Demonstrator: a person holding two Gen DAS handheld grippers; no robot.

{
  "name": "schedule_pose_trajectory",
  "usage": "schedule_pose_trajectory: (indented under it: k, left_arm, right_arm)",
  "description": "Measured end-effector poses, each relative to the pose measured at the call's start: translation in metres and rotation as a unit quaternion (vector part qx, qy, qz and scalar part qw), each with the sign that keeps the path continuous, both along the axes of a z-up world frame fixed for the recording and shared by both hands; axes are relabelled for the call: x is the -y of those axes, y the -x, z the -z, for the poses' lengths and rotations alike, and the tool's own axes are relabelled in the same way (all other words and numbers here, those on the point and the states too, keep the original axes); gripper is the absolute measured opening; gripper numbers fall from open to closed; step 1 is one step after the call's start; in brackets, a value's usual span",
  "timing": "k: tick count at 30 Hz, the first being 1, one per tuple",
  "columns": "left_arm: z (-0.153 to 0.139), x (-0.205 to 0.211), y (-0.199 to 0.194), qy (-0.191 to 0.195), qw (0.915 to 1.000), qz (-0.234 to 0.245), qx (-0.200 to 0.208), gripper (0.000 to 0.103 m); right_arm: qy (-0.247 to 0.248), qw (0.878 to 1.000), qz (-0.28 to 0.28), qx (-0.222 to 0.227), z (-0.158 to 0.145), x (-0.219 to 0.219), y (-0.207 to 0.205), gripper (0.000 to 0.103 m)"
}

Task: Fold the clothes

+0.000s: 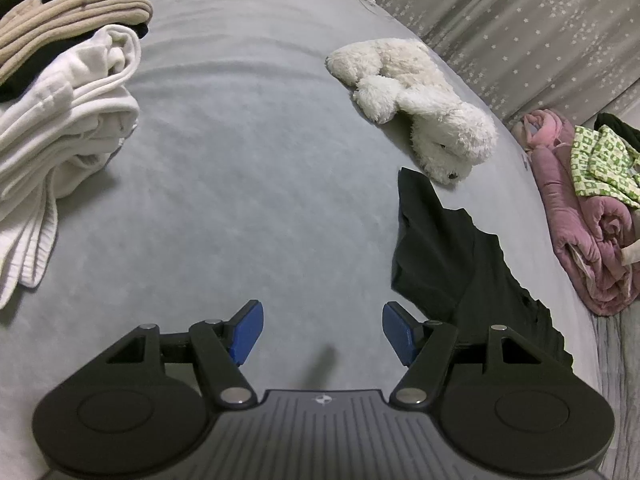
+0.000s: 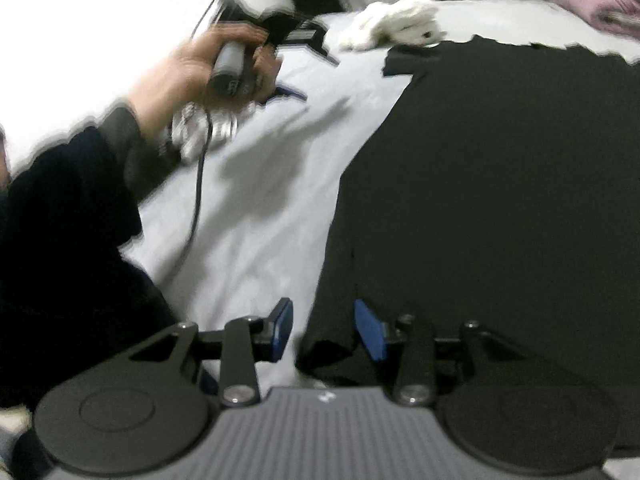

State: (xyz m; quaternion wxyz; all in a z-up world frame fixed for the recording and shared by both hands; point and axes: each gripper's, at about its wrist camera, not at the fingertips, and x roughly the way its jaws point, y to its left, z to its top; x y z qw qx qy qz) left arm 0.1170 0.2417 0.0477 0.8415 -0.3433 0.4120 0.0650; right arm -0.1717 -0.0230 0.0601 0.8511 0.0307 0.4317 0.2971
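Note:
A black garment [image 2: 500, 200] lies spread flat on the grey bed sheet [image 2: 256, 220] and fills the right half of the right wrist view. My right gripper [image 2: 325, 334] hangs over its near left corner. A fold of the black edge sits between the blue pads, with a gap showing beside the left pad, so the jaws stand open. In the left wrist view the same garment [image 1: 452, 264] lies to the right of my left gripper [image 1: 323, 330]. That gripper is open over bare sheet [image 1: 240, 160] with nothing between its fingers.
Folded white, beige and black clothes [image 1: 60, 112] are stacked at the left. A white plush toy [image 1: 420, 100] lies beyond the garment. A pink quilt [image 1: 580, 232] lies at the right edge. A person's hand [image 2: 208, 68] holds the left gripper's handle, its cable trailing down.

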Motion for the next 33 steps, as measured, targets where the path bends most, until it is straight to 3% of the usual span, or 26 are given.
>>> schedule_pose_trajectory:
  k: [2, 9, 12, 15, 18, 19, 21, 24, 26, 29, 32, 33]
  left_arm:
    - [0.0, 0.002, 0.0, -0.002, 1.0, 0.003, -0.001, 0.065]
    - [0.001, 0.009, -0.001, -0.01, 0.9998, 0.014, -0.003, 0.065]
    - [0.001, 0.009, 0.0, -0.012, 0.9999, 0.012, -0.004, 0.065]
    - [0.002, 0.01, -0.001, -0.012, 0.9998, 0.014, -0.005, 0.065]
    - [0.001, 0.01, -0.001, -0.012, 0.9998, 0.017, -0.004, 0.065]
    - [0.001, 0.01, -0.001, -0.011, 0.9998, 0.017, -0.004, 0.065]
    - [0.001, 0.009, 0.0, -0.01, 0.9998, 0.015, -0.004, 0.065]
    - [0.002, 0.01, 0.0, -0.011, 0.9998, 0.016, -0.004, 0.065]
    - [0.002, 0.01, 0.0, -0.012, 0.9998, 0.017, -0.005, 0.065]
    - [0.003, 0.01, 0.0, -0.013, 0.9998, 0.015, -0.008, 0.065]
    - [0.004, 0.011, -0.002, -0.014, 0.9997, 0.016, -0.009, 0.065]
    - [0.004, 0.012, -0.002, -0.015, 0.9997, 0.017, -0.01, 0.065]
  right_arm:
    - [-0.011, 1.0, -0.018, -0.004, 0.001, -0.003, 0.005, 0.023]
    - [-0.042, 0.993, -0.101, -0.033, 0.006, -0.028, 0.022, 0.024]
    - [-0.034, 0.994, -0.1, -0.01, -0.002, -0.024, 0.027, 0.024]
    - [-0.029, 0.999, -0.04, 0.014, -0.02, 0.014, 0.014, 0.027]
    - [0.026, 0.997, 0.058, 0.052, -0.037, 0.074, -0.007, 0.035]
    - [0.067, 0.991, 0.103, 0.055, -0.039, 0.099, -0.015, 0.035]
    - [0.154, 0.966, 0.197, 0.059, -0.042, 0.15, -0.031, 0.035]
    - [0.21, 0.933, 0.293, 0.012, -0.037, 0.216, -0.046, 0.036]
    - [0.221, 0.923, 0.314, -0.018, -0.031, 0.24, -0.045, 0.035]
    - [0.213, 0.924, 0.313, -0.051, -0.022, 0.252, -0.034, 0.032]
    - [0.211, 0.925, 0.309, -0.069, -0.013, 0.253, -0.031, 0.016]
    - [0.214, 0.925, 0.306, -0.071, -0.012, 0.253, -0.031, 0.015]
